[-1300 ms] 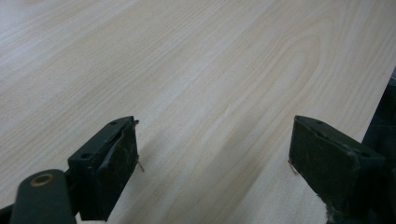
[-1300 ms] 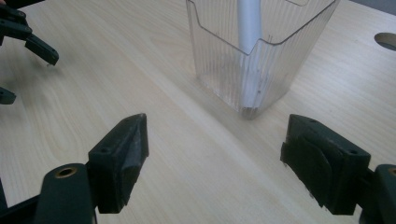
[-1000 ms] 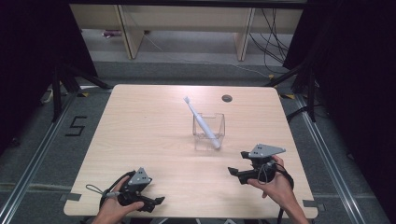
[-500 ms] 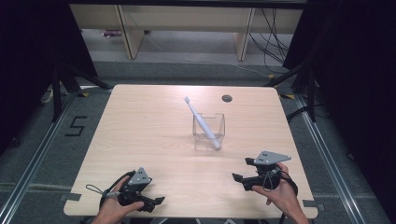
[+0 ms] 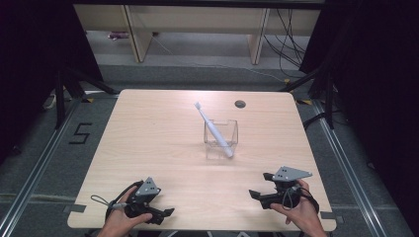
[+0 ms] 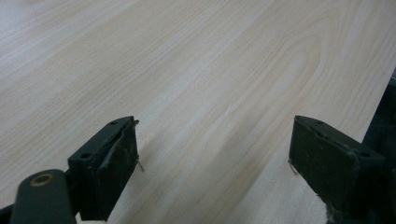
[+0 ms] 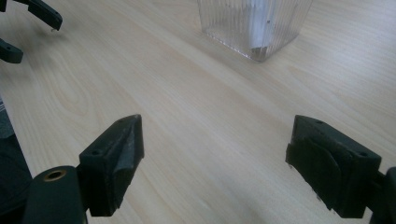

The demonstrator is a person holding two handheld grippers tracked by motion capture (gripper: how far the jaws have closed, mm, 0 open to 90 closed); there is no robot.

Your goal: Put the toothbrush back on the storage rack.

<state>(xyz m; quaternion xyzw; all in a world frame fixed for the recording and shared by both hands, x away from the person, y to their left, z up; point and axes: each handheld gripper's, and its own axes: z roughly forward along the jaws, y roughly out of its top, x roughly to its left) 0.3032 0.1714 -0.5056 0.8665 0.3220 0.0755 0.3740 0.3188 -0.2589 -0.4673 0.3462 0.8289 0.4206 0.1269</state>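
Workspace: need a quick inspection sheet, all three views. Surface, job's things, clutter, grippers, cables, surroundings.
Surface: light wooden table, bare apart from the items below; dark round grommet near the far edge.
Job's things: clear ribbed cup mid-table; white toothbrush in it, leaning, head toward the far left.
Clutter: nothing seen.
Grippers: left gripper and right gripper at the near edge, both open, holding nothing.
Cables: black cable looping from the left gripper; loose cables on the floor behind the table.
Surroundings: shelving behind, dark curtains at the sides, a 5 marked on the floor.
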